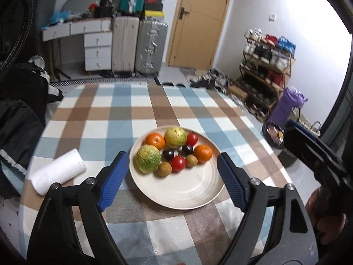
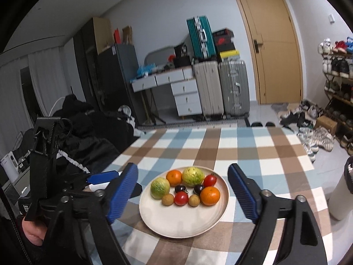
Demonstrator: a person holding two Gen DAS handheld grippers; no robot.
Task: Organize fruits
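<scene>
A cream plate [image 1: 183, 190] [image 2: 176, 220] sits on the checked tablecloth. Its far half holds several fruits: two yellow-green melons [image 1: 148, 158] [image 2: 160, 187], two oranges [image 1: 203, 153] [image 2: 210, 195], two red tomatoes [image 1: 178, 163] [image 2: 181, 198], two dark plums [image 1: 168, 154] [image 2: 180, 188] and two small brown fruits [image 1: 164, 169] [image 2: 168, 199]. My left gripper [image 1: 174, 181] is open and empty, held above the plate's near side. My right gripper [image 2: 183, 195] is open and empty, its fingers level with the plate's two sides. The right gripper also shows at the right edge of the left wrist view [image 1: 313, 152].
A white paper roll [image 1: 58, 174] lies on the cloth left of the plate. A white cylinder [image 2: 340, 194] stands at the table's right. Suitcases [image 2: 220, 88], drawers [image 2: 186, 97] and a door [image 2: 273, 44] are behind; a shoe rack [image 1: 264, 75] is right.
</scene>
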